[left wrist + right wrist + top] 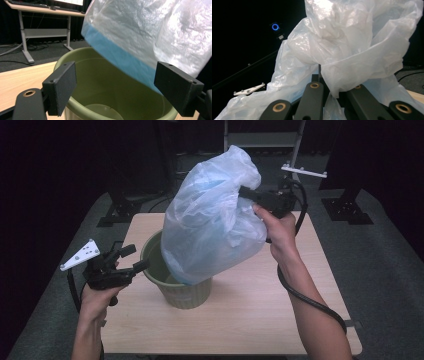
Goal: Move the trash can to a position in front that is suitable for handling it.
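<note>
Black jaws of the right hand-held gripper (329, 92) are clamped on a fold of the translucent plastic bag (352, 50), which crumples between them and billows up ahead of them in the right gripper view. From above, the right hand-held gripper (250, 194) holds the bag (212, 220) up by its gathered upper part, so that the bag hangs over the green bin (185, 292) with its bluish lower edge dipping just inside the bin's rim. The right hand (280, 227) grasps that gripper's body, and a thick cable loops down along the forearm.

To the left of the bin, the left hand-held gripper (131, 259) stands open with nothing between its jaws, pointed at the bin's rim and near it. In the left gripper view, its two pads frame the bin (82, 75) and the bag's blue band (120, 60) slanting above the opening. The bin stands on the light wooden table (250, 310).
</note>
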`<action>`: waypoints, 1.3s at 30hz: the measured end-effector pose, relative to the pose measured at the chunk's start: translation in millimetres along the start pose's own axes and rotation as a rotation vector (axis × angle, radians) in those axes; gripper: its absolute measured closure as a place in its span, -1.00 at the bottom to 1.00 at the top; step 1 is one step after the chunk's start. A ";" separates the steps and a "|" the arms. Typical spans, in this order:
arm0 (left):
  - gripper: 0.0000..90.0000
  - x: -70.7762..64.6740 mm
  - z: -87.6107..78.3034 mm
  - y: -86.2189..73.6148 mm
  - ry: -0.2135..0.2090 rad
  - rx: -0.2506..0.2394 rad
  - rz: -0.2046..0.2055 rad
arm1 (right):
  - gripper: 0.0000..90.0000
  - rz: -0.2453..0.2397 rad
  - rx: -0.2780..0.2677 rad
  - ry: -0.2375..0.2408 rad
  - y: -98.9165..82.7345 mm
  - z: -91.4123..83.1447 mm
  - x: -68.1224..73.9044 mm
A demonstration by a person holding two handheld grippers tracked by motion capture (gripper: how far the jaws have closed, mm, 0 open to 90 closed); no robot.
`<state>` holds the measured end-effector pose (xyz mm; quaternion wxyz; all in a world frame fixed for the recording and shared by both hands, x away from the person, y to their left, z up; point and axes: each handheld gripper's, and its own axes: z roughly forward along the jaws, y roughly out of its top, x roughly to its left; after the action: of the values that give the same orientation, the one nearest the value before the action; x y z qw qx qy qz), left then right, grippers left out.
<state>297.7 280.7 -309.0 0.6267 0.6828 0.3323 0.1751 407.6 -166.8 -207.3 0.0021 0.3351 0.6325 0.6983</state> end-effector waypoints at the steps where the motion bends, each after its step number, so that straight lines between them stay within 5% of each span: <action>1: -0.62 0.2 0.0 -0.4 0.002 0.002 0.001 | 0.94 -0.001 -0.003 -0.007 1.5 -3.0 -0.4; 39: -0.62 0.1 10.9 0.8 -0.007 0.023 -0.004 | 0.94 0.052 -0.082 -0.189 10.8 -92.9 -43.7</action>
<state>305.1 272.6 -310.0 0.6203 0.6900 0.3334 0.1673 402.3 -269.5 -215.8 0.0573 0.4153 0.5915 0.6888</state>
